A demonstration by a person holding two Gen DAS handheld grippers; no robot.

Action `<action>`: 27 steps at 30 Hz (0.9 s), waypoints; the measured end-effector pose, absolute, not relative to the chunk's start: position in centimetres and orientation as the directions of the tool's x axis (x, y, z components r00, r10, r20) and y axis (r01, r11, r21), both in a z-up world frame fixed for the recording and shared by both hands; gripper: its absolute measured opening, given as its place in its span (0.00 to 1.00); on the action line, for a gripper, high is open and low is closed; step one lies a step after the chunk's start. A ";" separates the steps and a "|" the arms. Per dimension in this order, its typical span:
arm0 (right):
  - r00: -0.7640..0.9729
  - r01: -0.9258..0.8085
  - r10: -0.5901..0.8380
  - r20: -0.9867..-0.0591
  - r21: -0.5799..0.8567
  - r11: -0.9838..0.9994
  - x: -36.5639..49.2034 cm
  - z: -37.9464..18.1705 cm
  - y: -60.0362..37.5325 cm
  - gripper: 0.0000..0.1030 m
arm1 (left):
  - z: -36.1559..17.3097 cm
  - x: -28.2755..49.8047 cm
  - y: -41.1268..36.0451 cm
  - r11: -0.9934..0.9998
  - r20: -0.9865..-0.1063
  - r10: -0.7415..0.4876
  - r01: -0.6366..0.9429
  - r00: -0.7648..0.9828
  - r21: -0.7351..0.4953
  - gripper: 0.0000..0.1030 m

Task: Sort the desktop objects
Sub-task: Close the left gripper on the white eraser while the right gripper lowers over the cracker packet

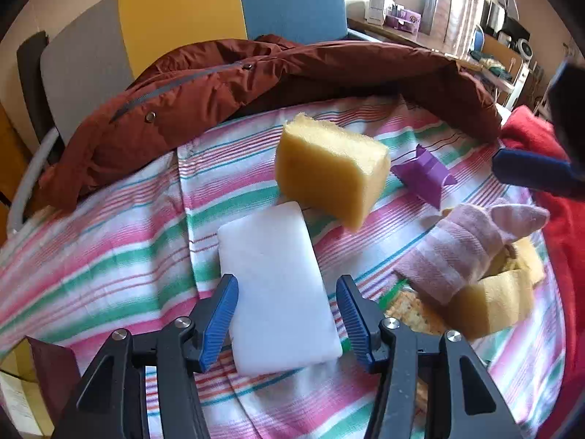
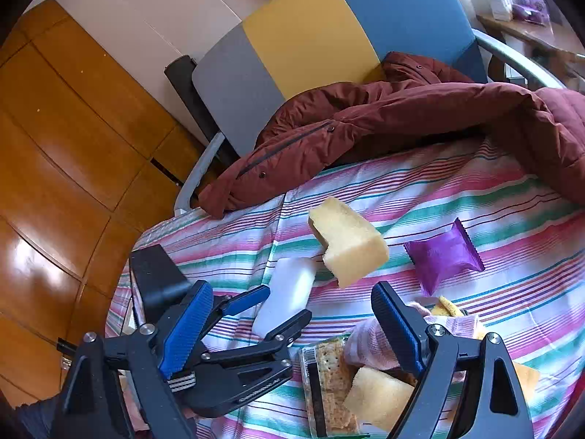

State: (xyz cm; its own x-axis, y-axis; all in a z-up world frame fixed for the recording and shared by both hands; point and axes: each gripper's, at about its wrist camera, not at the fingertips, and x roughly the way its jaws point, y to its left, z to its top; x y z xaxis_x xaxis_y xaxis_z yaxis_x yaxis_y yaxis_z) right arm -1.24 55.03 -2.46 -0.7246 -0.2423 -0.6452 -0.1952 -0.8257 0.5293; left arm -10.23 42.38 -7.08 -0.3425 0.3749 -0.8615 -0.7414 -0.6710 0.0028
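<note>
In the left wrist view, your left gripper is sitting at the bottom centre of the frame with its blue pads on either side of the white block; the left pad is lying at the block's edge and the right pad is showing a thin gap, so the jaws are standing apart around it and not yet pinching. The block is lying flat on the striped cloth, its long axis running up the frame, straight ahead between the fingers; the jaws are spanning its short width, which looks to me like the right way to squeeze it. Just above it a yellow sponge is sitting tilted, touching the block's far end; to the right a purple packet and a pink sock are lying.

In the right wrist view, your right gripper is holding its jaws wide apart, with nothing between them; the left gripper is showing at lower left, around the white block. Your left hand is plainly the nearer one to the block; the right is hovering over a cracker pack at lower centre.
</note>
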 end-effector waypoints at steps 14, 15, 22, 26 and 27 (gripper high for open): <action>-0.730 -0.187 -0.239 -0.640 0.524 -0.831 -1.0 -2.0 54.7 0.86 | -6.3 -11.5 37.9 -0.702 -0.838 0.484 -0.684 -0.253 -0.199 0.54; -0.730 -0.186 -0.242 -0.639 0.527 -0.829 -1.1 -2.0 54.7 0.86 | -6.4 -11.5 38.1 -0.699 -0.841 0.478 -0.690 -0.254 -0.188 0.55; -0.735 -0.183 -0.240 -0.635 0.525 -0.831 -1.0 -1.9 54.5 0.87 | -7.1 -11.1 40.4 -0.684 -0.858 0.433 -0.721 -0.277 -0.113 0.56; -0.731 -0.190 -0.228 -0.643 0.514 -0.837 -1.2 -2.0 54.5 0.87 | -7.4 -11.5 41.2 -0.698 -0.865 0.395 -0.713 -0.308 -0.065 0.58; -0.731 -0.191 -0.229 -0.643 0.514 -0.836 -1.2 -2.0 54.5 0.87 | -7.5 -11.5 41.4 -0.701 -0.867 0.380 -0.712 -0.322 -0.043 0.58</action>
State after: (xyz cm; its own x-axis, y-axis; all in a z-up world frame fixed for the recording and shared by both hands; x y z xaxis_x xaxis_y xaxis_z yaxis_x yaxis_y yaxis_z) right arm -1.17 54.47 -1.95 -0.7306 -0.2291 -0.6433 -0.1906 -0.8362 0.5143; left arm -11.51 41.43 -7.49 -0.3217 0.3800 -0.8673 -0.7117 -0.7012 -0.0432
